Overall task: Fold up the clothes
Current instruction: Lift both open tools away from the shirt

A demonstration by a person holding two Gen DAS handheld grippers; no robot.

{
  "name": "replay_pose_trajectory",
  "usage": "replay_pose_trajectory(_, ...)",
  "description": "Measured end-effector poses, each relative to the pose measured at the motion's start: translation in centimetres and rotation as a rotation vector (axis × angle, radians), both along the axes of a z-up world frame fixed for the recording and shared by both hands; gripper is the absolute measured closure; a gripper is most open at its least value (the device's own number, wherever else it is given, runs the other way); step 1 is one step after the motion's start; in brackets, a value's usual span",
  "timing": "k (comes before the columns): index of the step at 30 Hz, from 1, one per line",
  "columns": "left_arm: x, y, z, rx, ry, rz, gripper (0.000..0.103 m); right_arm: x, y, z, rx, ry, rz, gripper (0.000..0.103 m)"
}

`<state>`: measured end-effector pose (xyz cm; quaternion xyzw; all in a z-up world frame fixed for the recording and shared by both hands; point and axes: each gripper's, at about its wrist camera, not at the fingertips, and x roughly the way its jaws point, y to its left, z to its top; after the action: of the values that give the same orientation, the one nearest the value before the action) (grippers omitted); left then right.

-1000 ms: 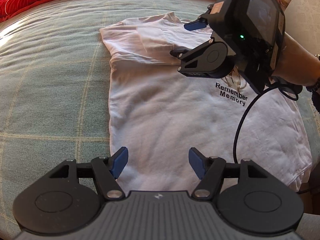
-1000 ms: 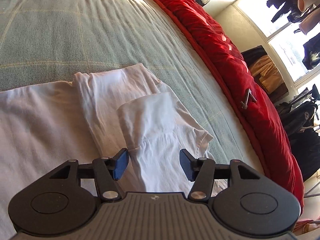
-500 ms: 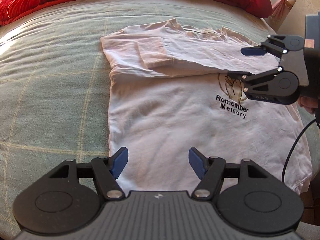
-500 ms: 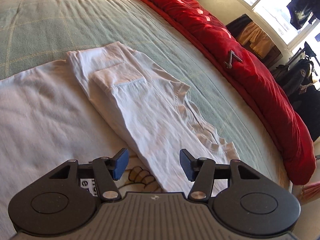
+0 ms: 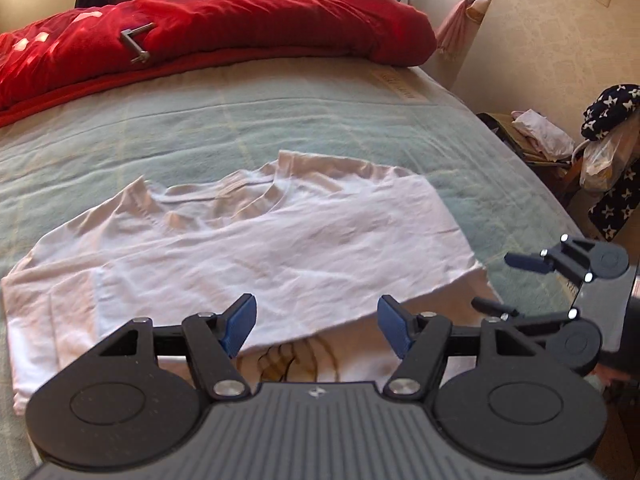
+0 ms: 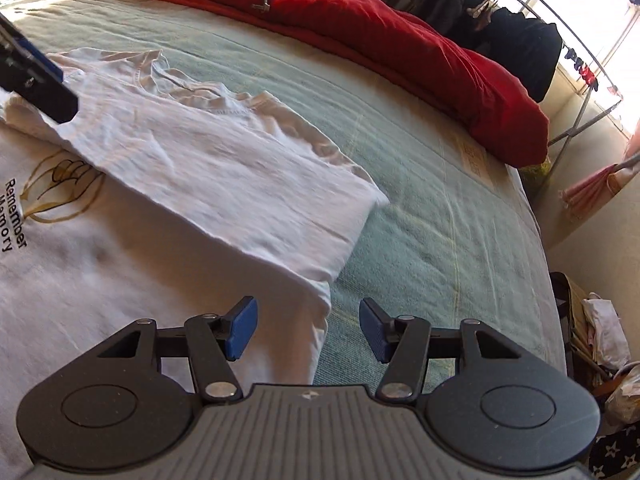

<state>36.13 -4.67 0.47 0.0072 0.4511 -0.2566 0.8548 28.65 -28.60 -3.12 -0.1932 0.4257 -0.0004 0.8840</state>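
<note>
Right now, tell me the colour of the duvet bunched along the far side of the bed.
Red duvet, clearest in the left wrist view.

The shirt lies flat on the bed, one side folded over its front. Behind it a duvet is heaped along the bed's far edge, with a metal crank on top. Clothes are piled beside the bed.

White T-shirt, red duvet
</note>
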Motion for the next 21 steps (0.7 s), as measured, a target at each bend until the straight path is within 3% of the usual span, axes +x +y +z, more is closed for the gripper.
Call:
replay_pose_trajectory(10, 4.8, -9.6, -1.5, -0.128, 0.050, -0.055, 0.036, 1.9, -2.9, -1.6, 0.023, -0.118, -0.038, 0.041)
replay_pose_trajectory(14, 5.6, -12.1, -3.9, -0.161, 0.097, -0.068, 0.036, 0.8, -3.8, -2.3, 0.044, -0.109, -0.064, 0.041)
replay_pose_trajectory(18, 6.4, -14.0, -6.7, -0.111, 0.167, -0.060, 0.038, -0.2, -4.9, -2.4, 0.108, -0.081, -0.103, 0.041)
replay_pose_trajectory(21, 6.4, -14.6, -5.3, -0.176, 0.144, -0.111, 0.037, -1.0, -5.4, -1.8, 0.147, -0.083, -0.094, 0.041)
